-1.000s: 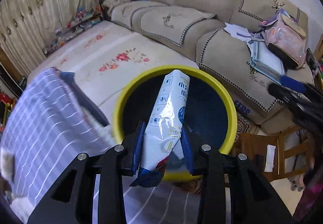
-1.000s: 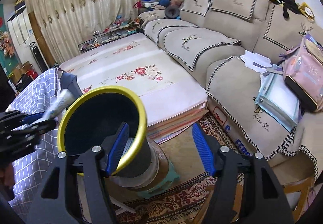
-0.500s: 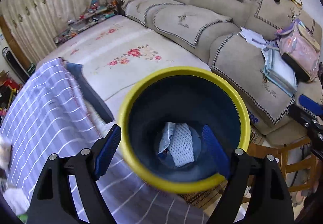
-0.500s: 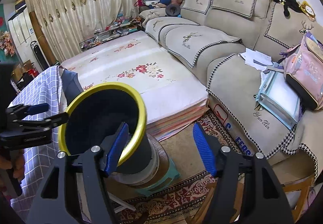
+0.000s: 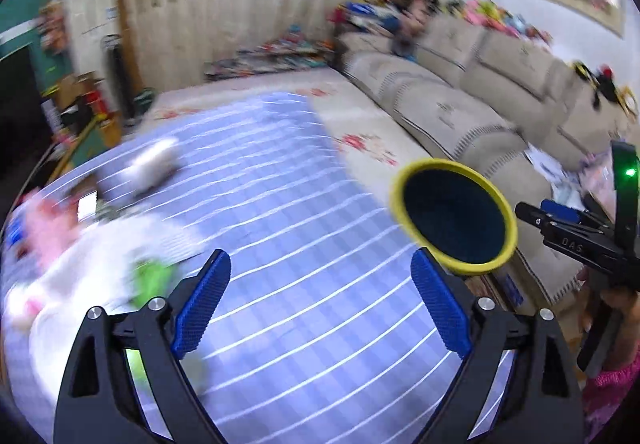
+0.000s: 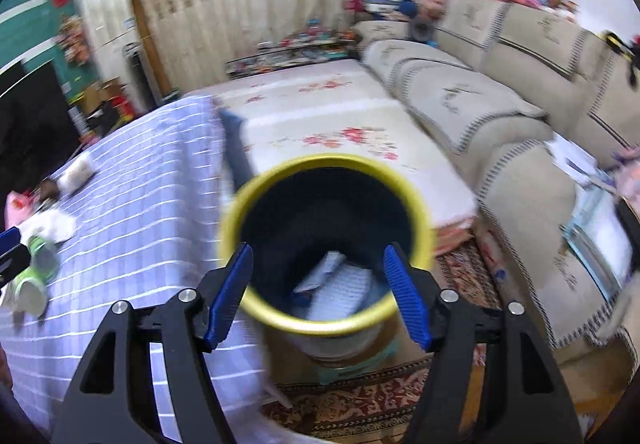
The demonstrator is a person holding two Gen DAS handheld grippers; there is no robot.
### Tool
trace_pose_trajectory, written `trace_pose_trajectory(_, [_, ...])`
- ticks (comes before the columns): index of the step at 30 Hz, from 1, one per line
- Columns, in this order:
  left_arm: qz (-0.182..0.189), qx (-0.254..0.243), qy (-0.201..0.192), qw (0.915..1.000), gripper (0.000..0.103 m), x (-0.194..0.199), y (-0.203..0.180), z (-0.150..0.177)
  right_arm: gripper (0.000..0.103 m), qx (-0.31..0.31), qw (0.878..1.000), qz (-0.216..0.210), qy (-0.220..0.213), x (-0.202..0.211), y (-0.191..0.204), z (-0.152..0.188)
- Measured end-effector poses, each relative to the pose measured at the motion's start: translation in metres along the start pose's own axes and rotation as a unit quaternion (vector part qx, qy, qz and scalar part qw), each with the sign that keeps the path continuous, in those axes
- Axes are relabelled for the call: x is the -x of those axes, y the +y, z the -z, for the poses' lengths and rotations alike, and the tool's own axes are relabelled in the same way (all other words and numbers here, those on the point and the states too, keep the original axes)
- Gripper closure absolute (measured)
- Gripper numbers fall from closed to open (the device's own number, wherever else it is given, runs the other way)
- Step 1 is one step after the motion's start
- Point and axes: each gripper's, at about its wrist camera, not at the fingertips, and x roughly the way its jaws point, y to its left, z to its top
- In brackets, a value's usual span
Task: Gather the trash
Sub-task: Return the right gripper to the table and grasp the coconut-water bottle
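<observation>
The left gripper [image 5: 320, 308] hangs with its blue pads spread wide and nothing between them, above the checked tablecloth [image 5: 304, 244], which lies bare from the jaws out to 12 o'clock. The right gripper [image 6: 316, 292] is likewise spread and empty, held over the mouth of the yellow-rimmed bin [image 6: 420, 204]; the bin stands just beside the table's edge, where the cloth [image 6: 160, 184] drops off at about 9 o'clock of the rim. In the left view the bin [image 5: 496, 204] sits at 2 o'clock, past the table edge, with the right gripper's black frame [image 5: 576, 240] beyond it at 3 o'clock.

Inside the bin lie two pieces of trash, touching: a white-and-blue wrapper [image 6: 326, 268] and a white mesh sleeve [image 6: 344, 292].

On the cloth, all blurred, the right view shows at 9 o'clock one green cup [image 6: 36, 260] on its side near the left gripper's tip, one white crumpled tissue [image 6: 52, 224] just behind it, one pale wad [image 6: 76, 172] farther off, and something pink [image 6: 16, 208] at the far left edge. These crowd the table's left side.

Beyond the bin, a flowered mat [image 6: 320, 124] at 12 o'clock, a beige sofa [image 6: 500, 116] at 2 o'clock, curtains [image 6: 260, 4] farthest.
</observation>
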Motion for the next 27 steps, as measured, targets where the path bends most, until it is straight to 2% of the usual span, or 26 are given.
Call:
trace_pose_trajectory(5, [-0.088,0.064,-0.027,0.9937,0.011,0.061,0.076,0.041,0.038,0.066,0.995,-0.071,0.015,-0.006,0.079,0.001])
trace_pose_trajectory(11, [-0.163,0.11,-0.036,0.9798,0.01,0.109,0.142,0.086,0.038,0.14,0.976,-0.161,0.031,0.001,0.173,0.016])
trace_pose_trajectory(18, [-0.181,0.157,-0.035,0.9702,0.01,0.131,0.183,0.12,0.038,0.217,0.944,-0.246,0.044,0.02,0.254,0.04])
trace_pose_trajectory(23, [-0.175,0.161,-0.031,0.9707,0.01,0.128,0.173,0.123,0.038,0.251,0.925,-0.279,0.065,0.013,0.289,0.049])
trace_pose_trajectory(27, [-0.171,0.159,-0.025,0.9721,0.01,0.123,0.166,0.121,0.038,0.267,0.917,-0.285,0.081,0.0,0.304,0.054])
